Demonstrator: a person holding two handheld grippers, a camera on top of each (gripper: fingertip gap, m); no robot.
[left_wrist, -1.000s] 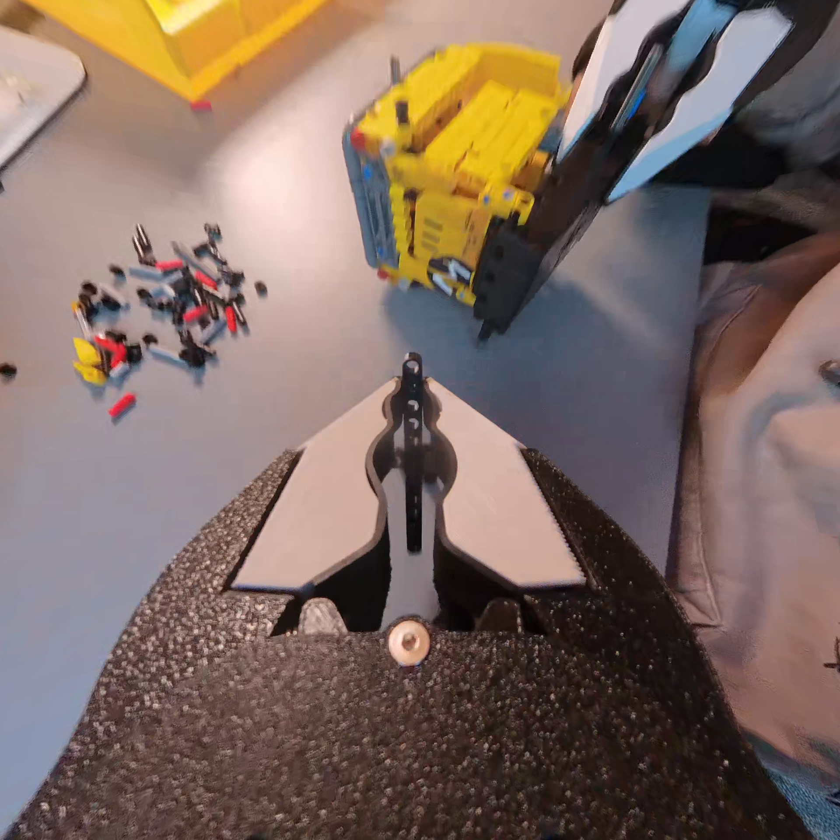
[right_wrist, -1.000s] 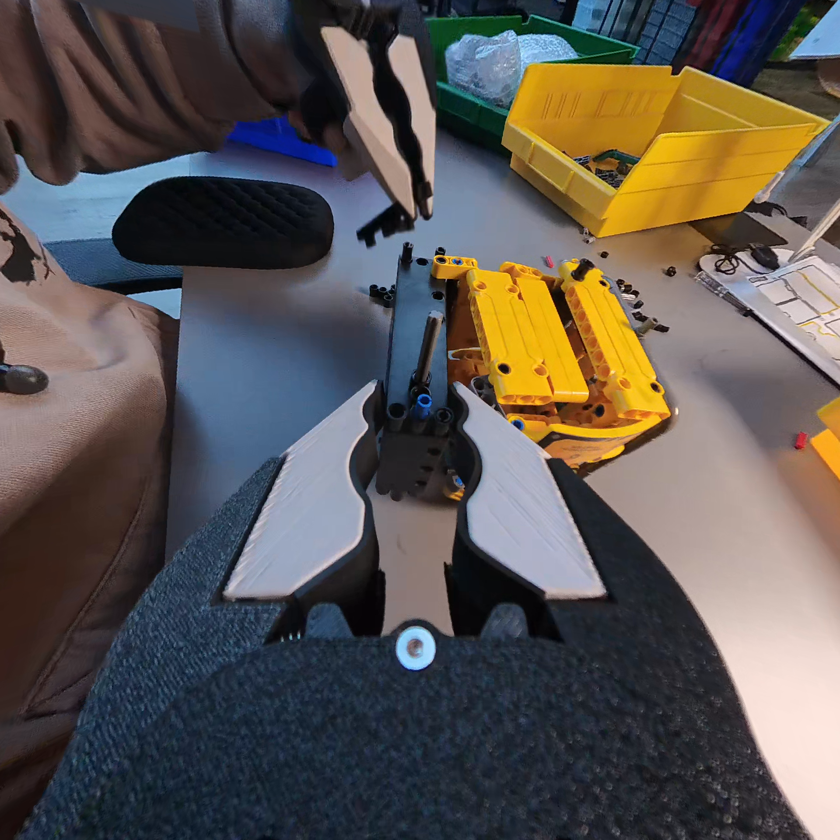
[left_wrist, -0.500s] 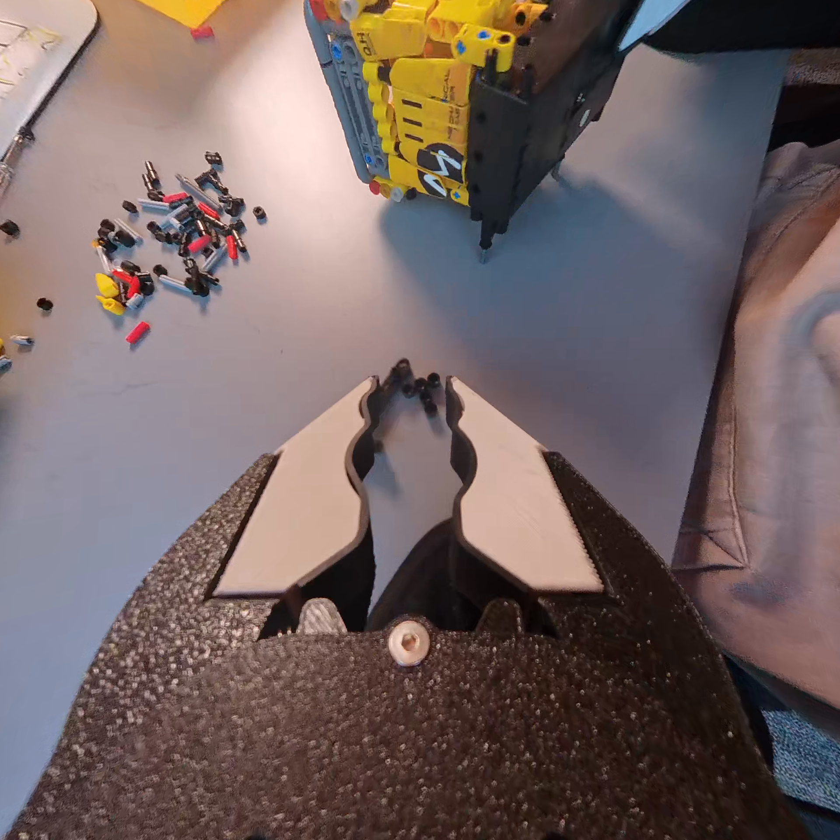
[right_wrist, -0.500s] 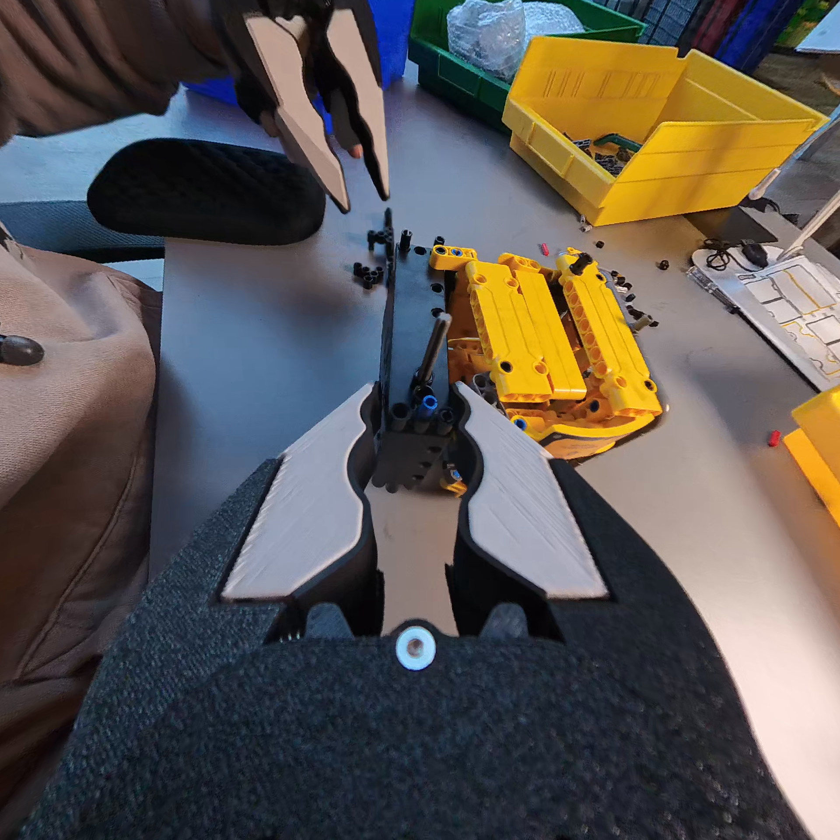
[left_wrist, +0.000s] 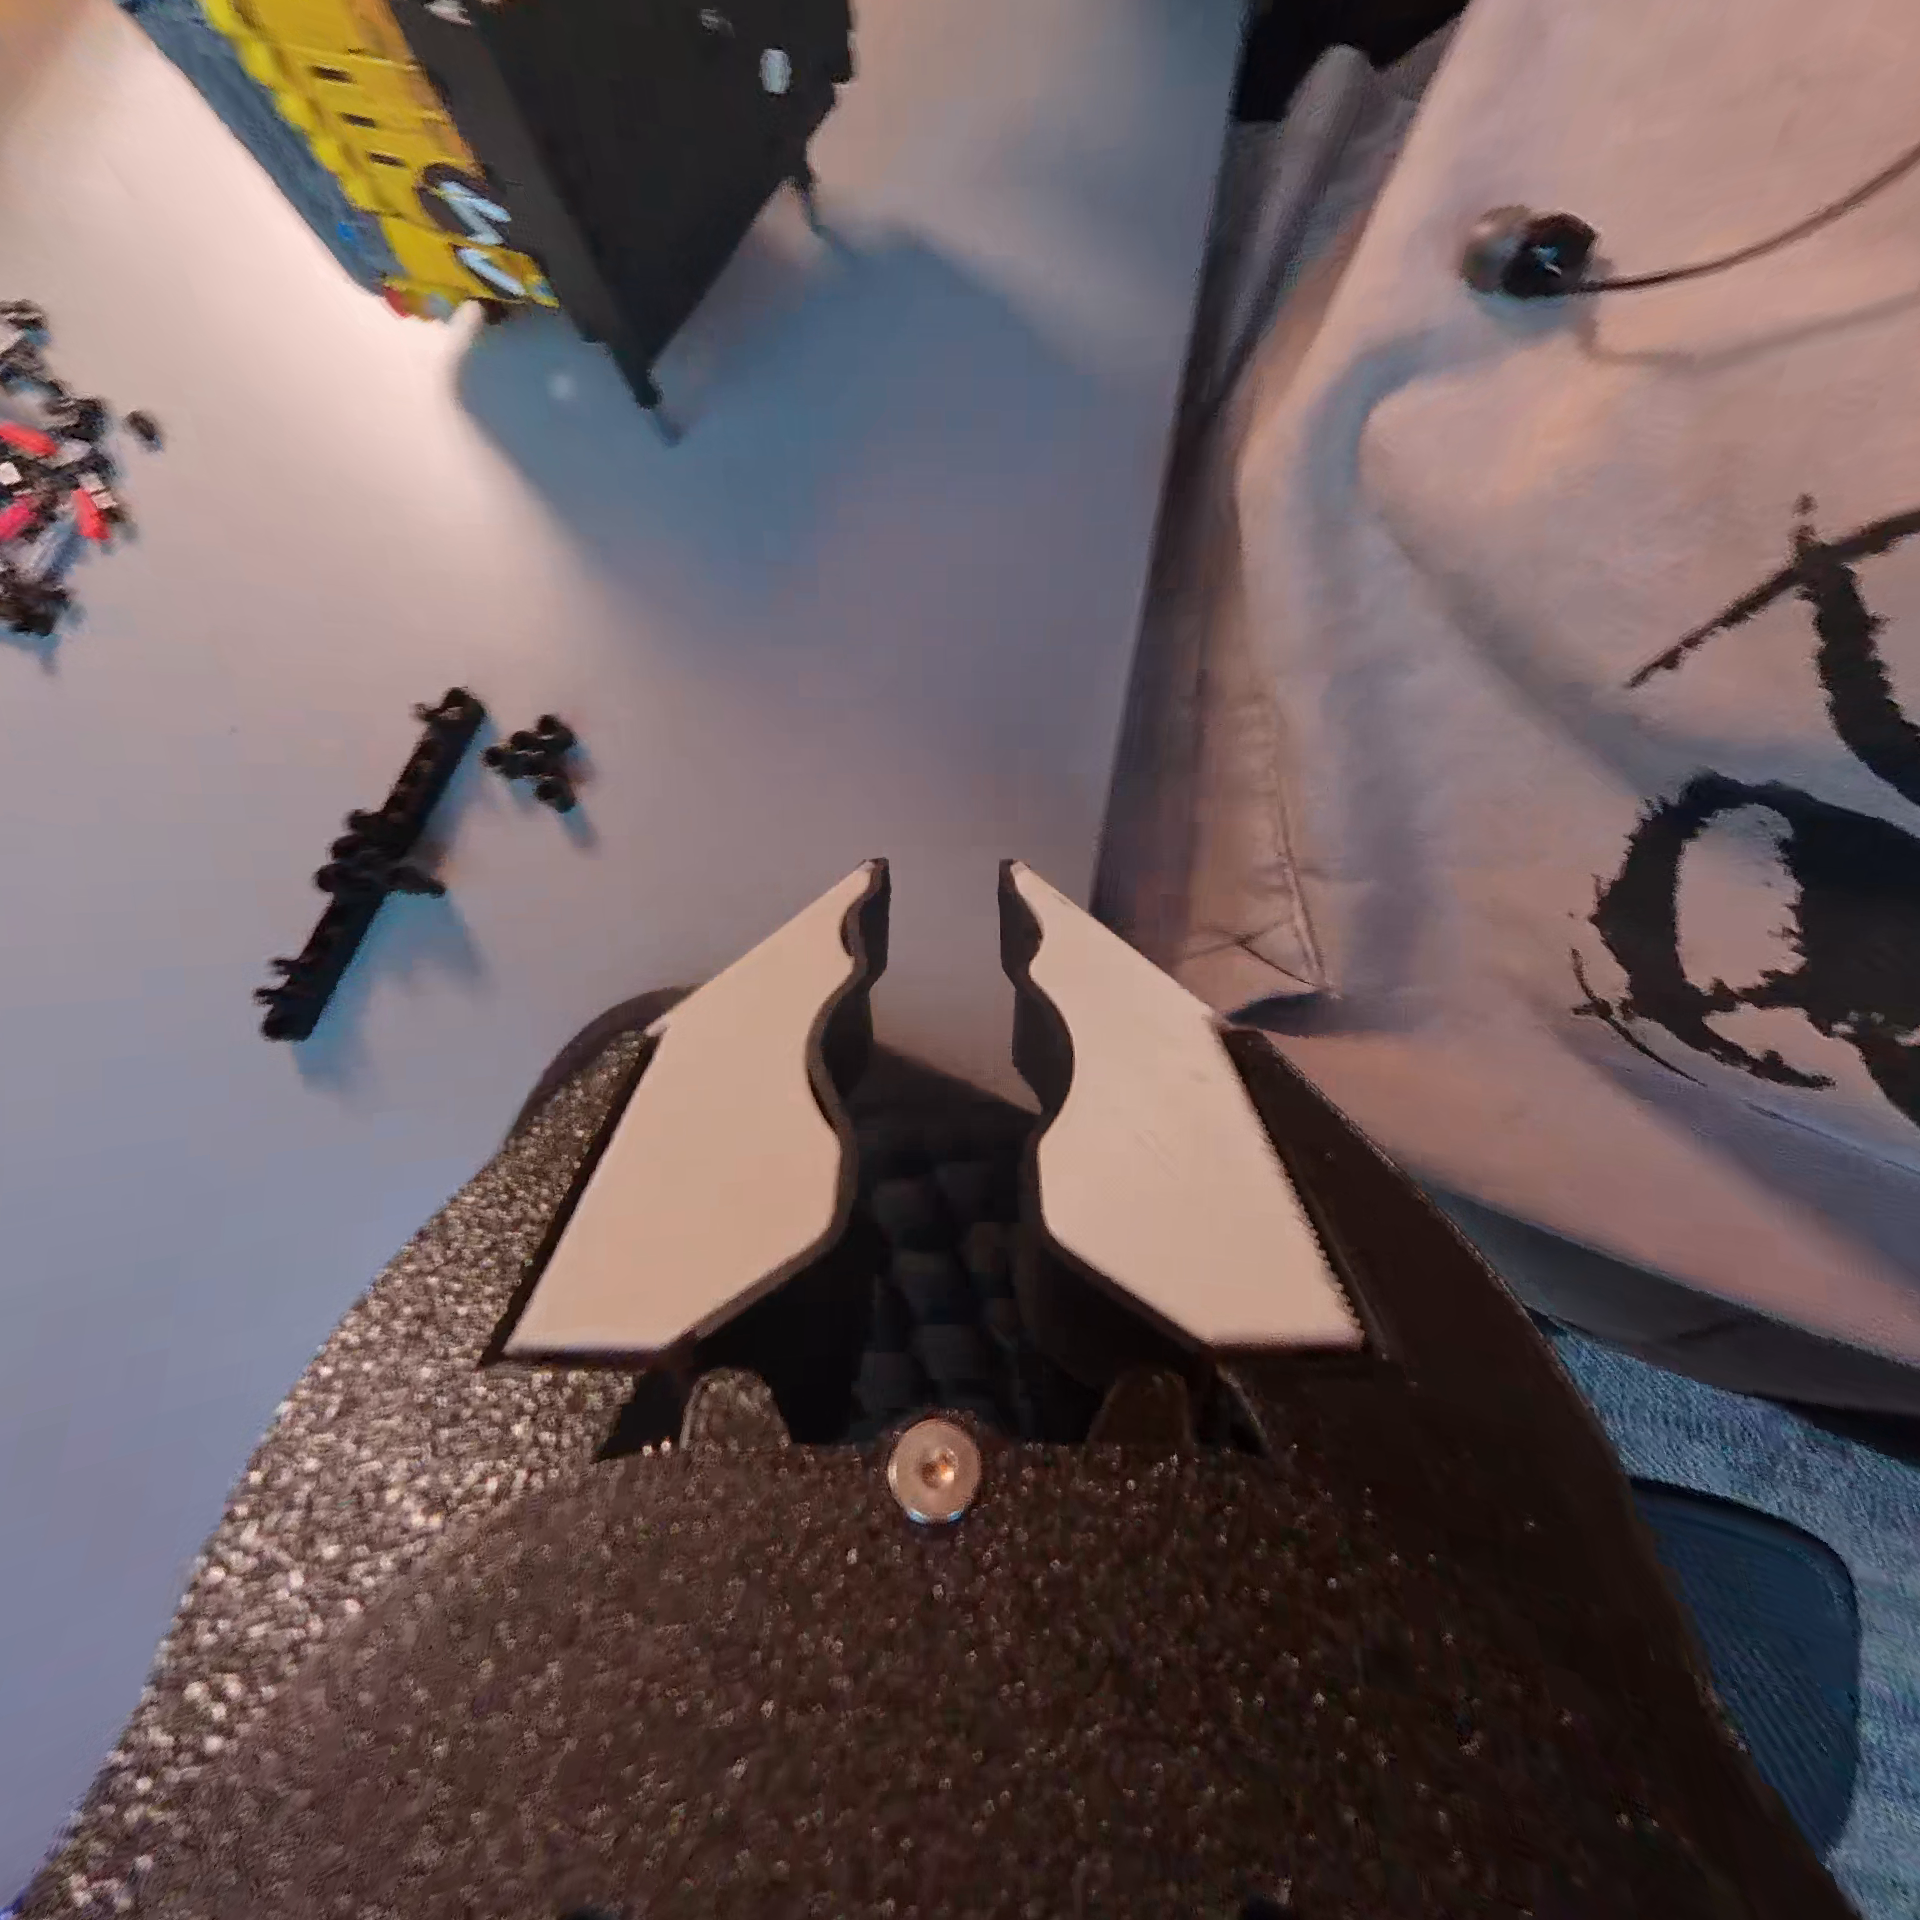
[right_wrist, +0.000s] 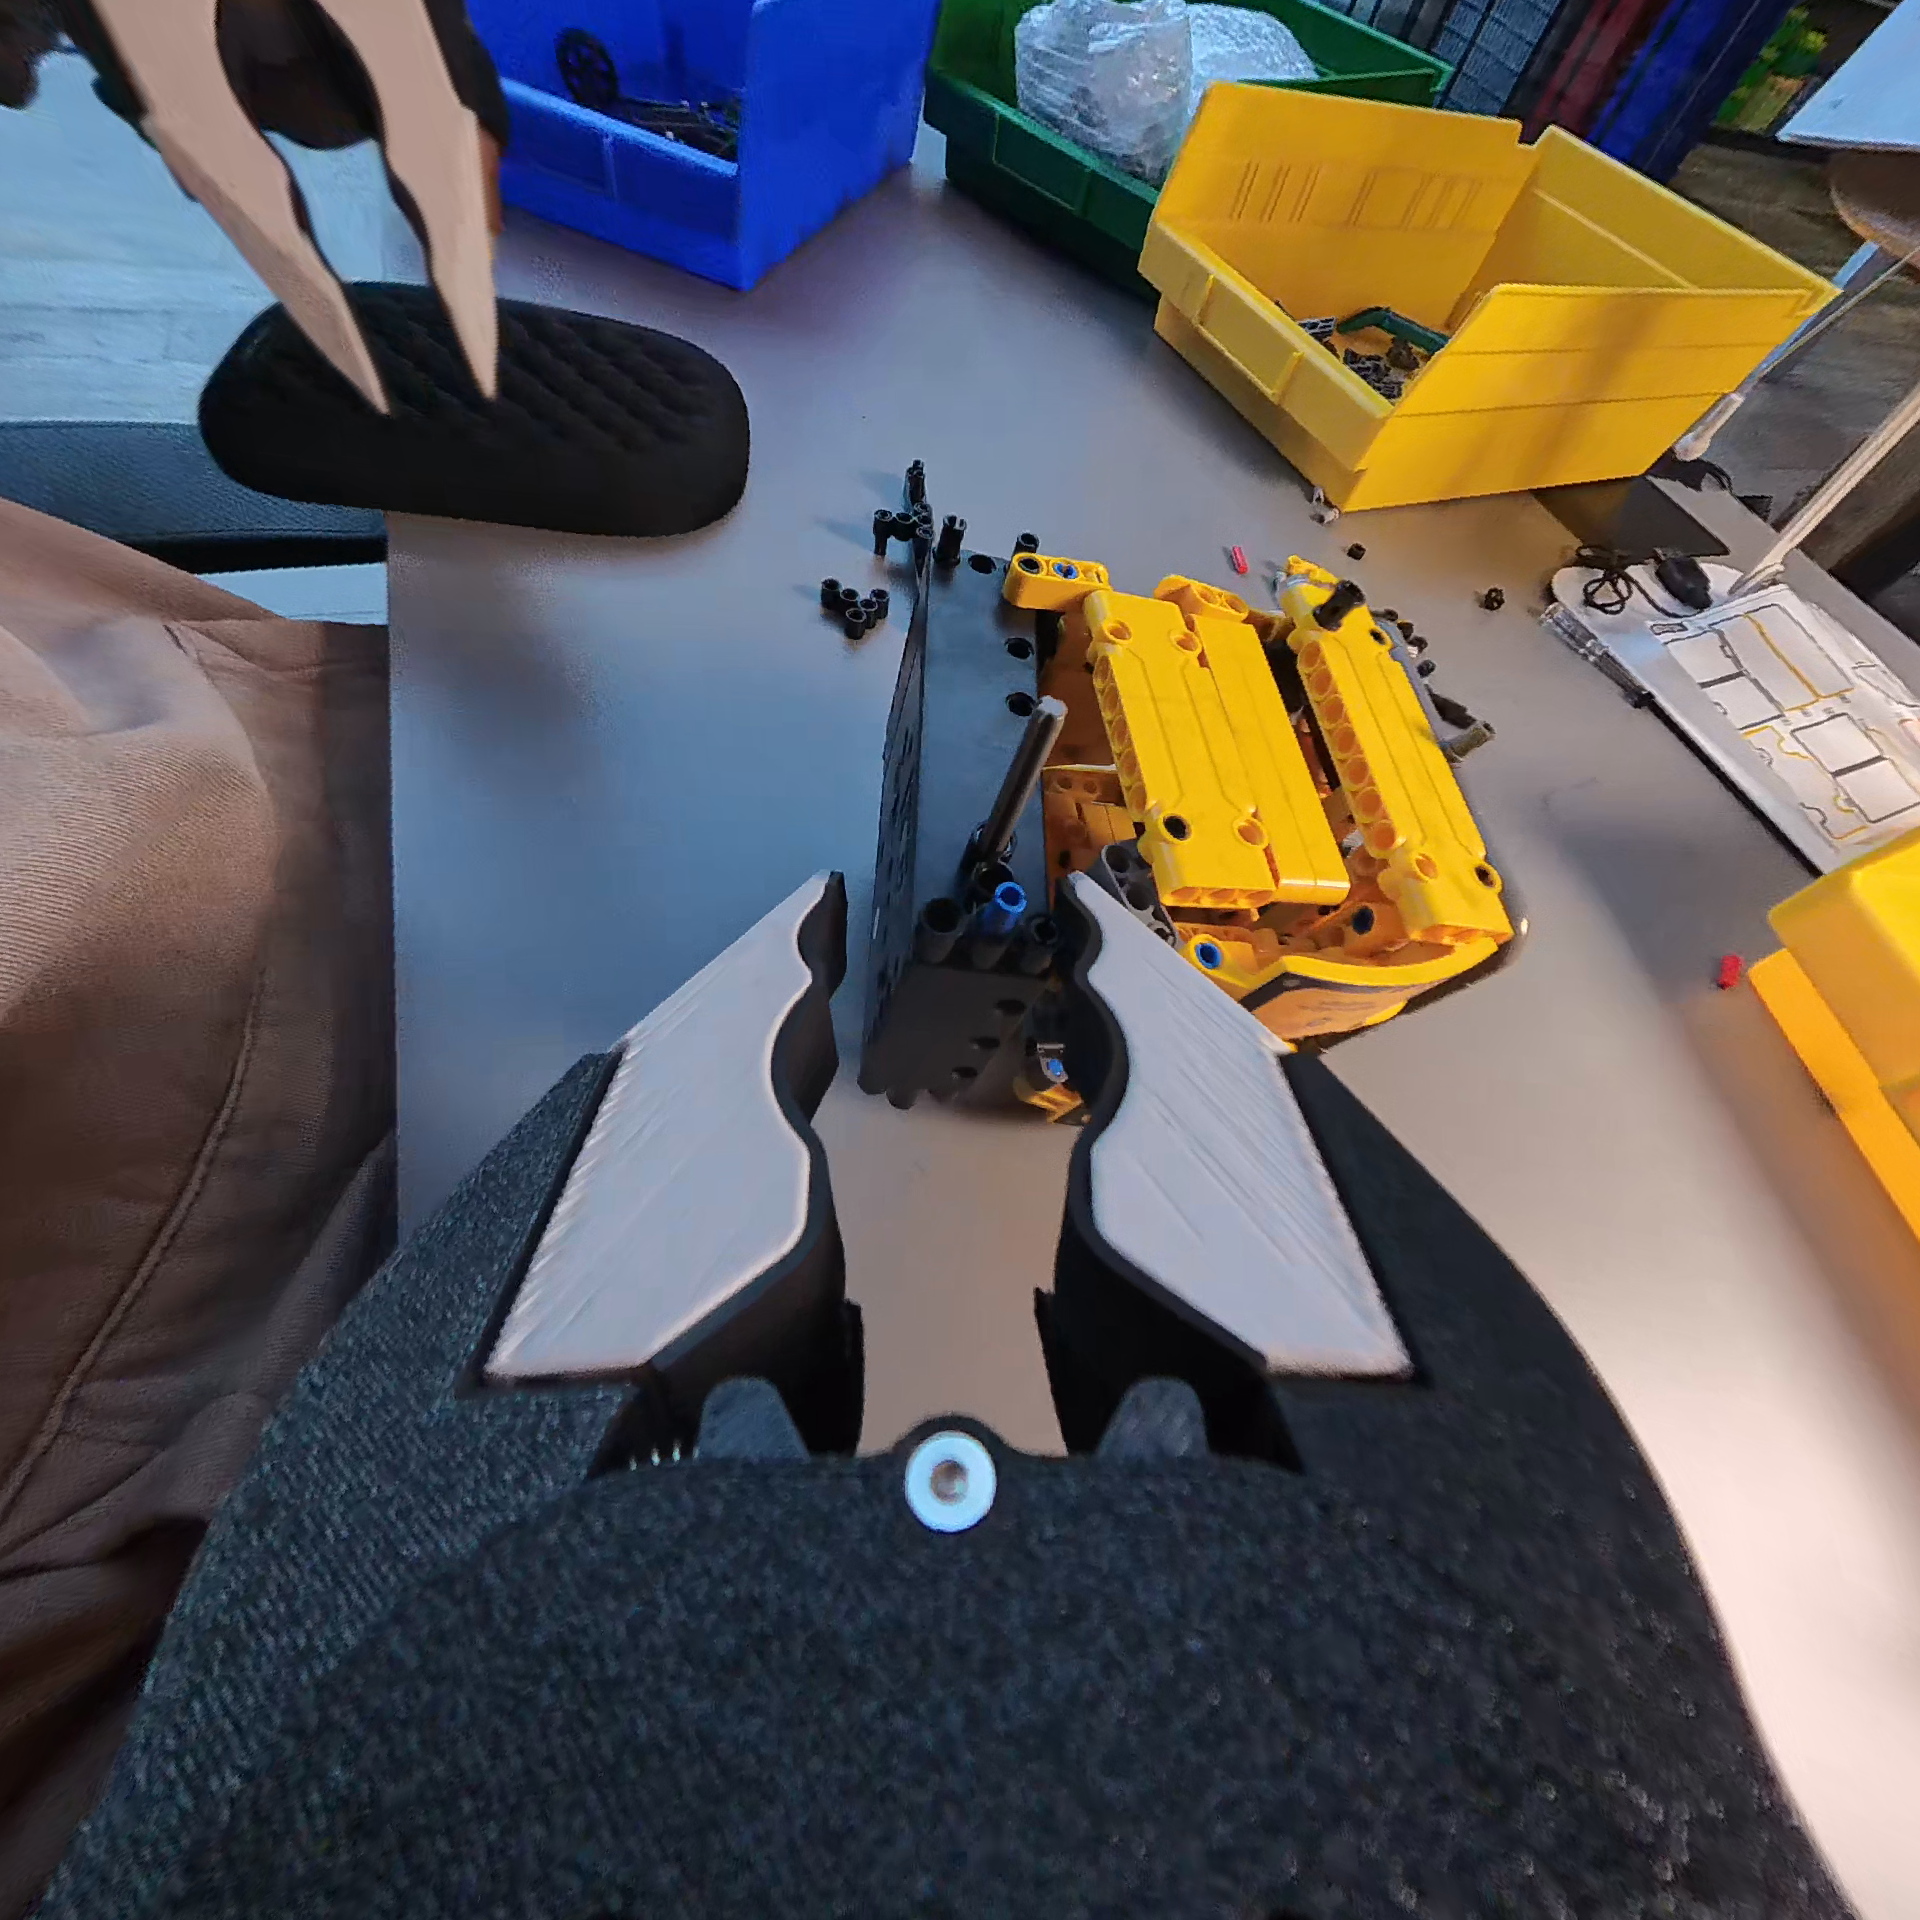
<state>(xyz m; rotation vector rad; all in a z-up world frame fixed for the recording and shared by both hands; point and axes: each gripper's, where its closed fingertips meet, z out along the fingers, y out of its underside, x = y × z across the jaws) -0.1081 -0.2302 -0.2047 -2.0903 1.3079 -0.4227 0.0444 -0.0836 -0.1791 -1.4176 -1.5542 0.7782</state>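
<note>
On the grey table (right_wrist: 623, 790) the yellow-and-black brick model (right_wrist: 1174, 790) sits between the right gripper's (right_wrist: 951, 904) parted jaws, unclamped and liable to tip if nudged, while the left gripper (left_wrist: 943, 883), jaws apart and empty, hovers near the loose black beam (left_wrist: 374, 862).

I am working at a hobby workshop bench (right_wrist: 644, 748), with blue (right_wrist: 727, 135), green (right_wrist: 1039, 156) and yellow parts bins (right_wrist: 1507, 343) lined along the frame's top.

blue bin (right_wrist: 727, 135), green bin (right_wrist: 997, 135), yellow bin (right_wrist: 1455, 343)
</note>
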